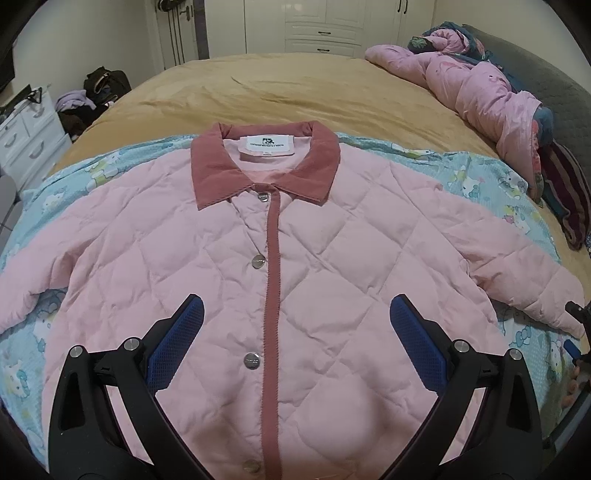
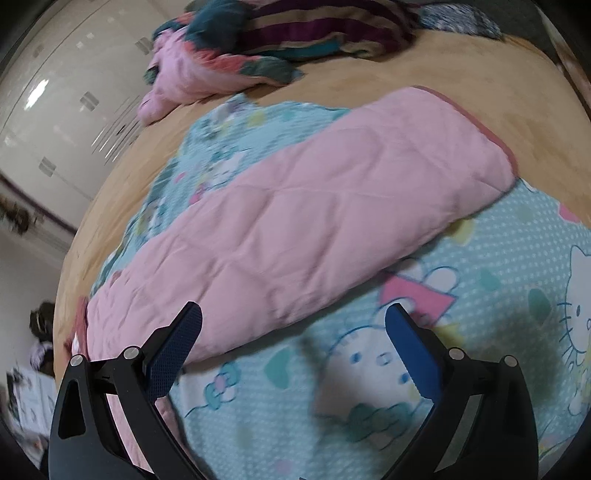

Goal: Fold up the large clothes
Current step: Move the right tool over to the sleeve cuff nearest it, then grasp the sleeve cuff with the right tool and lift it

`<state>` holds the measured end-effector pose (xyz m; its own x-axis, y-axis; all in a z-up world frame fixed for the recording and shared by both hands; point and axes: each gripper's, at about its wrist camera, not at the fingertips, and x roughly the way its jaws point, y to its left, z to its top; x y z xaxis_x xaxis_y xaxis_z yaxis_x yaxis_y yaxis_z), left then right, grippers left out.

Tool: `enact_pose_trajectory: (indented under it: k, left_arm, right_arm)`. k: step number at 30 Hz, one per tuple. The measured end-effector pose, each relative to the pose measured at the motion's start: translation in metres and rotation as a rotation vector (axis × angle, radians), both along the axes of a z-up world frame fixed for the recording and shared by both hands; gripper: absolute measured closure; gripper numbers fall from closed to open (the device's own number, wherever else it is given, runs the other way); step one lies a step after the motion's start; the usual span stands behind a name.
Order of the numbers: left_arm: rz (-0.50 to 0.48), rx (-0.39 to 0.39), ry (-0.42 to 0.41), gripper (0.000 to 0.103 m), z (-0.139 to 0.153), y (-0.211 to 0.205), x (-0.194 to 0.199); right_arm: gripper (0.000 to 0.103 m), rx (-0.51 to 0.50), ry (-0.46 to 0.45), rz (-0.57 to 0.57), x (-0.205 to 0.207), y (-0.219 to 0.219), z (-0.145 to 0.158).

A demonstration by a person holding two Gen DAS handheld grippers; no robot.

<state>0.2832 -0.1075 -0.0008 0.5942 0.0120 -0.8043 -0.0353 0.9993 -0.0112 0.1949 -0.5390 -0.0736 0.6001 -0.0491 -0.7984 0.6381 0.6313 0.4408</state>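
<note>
A pink quilted jacket (image 1: 332,266) with a dusty-rose collar (image 1: 266,162) and snap buttons lies flat, front up, on a light blue cartoon-print sheet (image 1: 476,173). Both sleeves are spread out to the sides. My left gripper (image 1: 295,325) hovers open above the jacket's lower front, with nothing between its blue pads. In the right wrist view, the jacket's right sleeve (image 2: 314,229) stretches across the sheet (image 2: 480,314), its cuff at the upper right. My right gripper (image 2: 293,332) is open over the sleeve's lower edge, its left pad above the pink fabric. The view is blurred by motion.
The sheet lies on a tan bedspread (image 1: 295,85). A heap of pink and patterned bedding (image 1: 480,92) lies along the bed's right side. White drawers (image 1: 26,136) and a pile of dark clothes (image 1: 99,92) stand at the left. White wardrobes (image 1: 325,26) are behind.
</note>
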Motion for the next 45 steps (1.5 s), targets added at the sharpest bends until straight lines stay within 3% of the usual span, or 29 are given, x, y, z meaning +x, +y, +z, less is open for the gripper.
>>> enact_pose_trajectory:
  k: [10, 19, 22, 23, 24, 26, 30, 38, 45]
  left_arm:
    - [0.031, 0.015, 0.006, 0.008, -0.003, -0.004, -0.002]
    - [0.041, -0.009, -0.013, 0.008, 0.003, 0.008, -0.005]
    - [0.050, -0.010, -0.028, 0.008, 0.008, 0.016, -0.006]
    - [0.055, -0.010, -0.033, 0.008, 0.009, 0.020, -0.006]
    - [0.065, -0.011, -0.040, 0.008, 0.011, 0.024, -0.008]
    - [0.082, -0.013, -0.052, 0.008, 0.015, 0.033, -0.008]
    - [0.118, -0.020, -0.057, 0.008, 0.020, 0.054, -0.006]
    - [0.162, -0.029, -0.064, 0.008, 0.031, 0.087, 0.004]
    - [0.138, -0.012, -0.089, 0.008, 0.049, 0.098, 0.016]
  right_arm:
    - [0.004, 0.096, -0.028, -0.158, -0.003, -0.061, -0.023]
    - [0.004, 0.148, -0.121, -0.256, 0.005, -0.097, -0.031]
    - [0.018, 0.158, -0.163, -0.304, 0.002, -0.103, -0.031]
    - [0.030, 0.151, -0.169, -0.308, 0.001, -0.104, -0.030]
    - [0.049, 0.137, -0.172, -0.307, 0.001, -0.106, -0.029]
    - [0.060, 0.138, -0.208, -0.284, 0.002, -0.109, -0.026]
    - [0.075, 0.123, -0.304, -0.241, 0.001, -0.106, 0.000]
    - [0.077, 0.007, -0.443, -0.062, 0.024, -0.066, 0.086]
    - [0.078, -0.050, -0.541, 0.094, 0.053, -0.010, 0.146]
